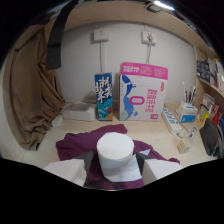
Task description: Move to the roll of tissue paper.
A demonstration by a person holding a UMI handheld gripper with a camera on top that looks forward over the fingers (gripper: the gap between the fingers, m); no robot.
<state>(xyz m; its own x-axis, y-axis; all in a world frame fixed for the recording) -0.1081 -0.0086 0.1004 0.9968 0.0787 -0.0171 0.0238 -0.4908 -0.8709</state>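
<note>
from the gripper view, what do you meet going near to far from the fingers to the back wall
gripper, fingers open with the roll between them → roll of tissue paper → purple cloth → blue carton and white-and-pink box → white wall with its wall sockets

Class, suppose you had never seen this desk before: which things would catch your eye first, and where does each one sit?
First comes the white roll of tissue paper, upright on a purple cloth and standing between the open jaws of the gripper, with a gap on each side. Behind it, against the wall, stands a large pink and white box with a slimmer blue carton just beside it.
</note>
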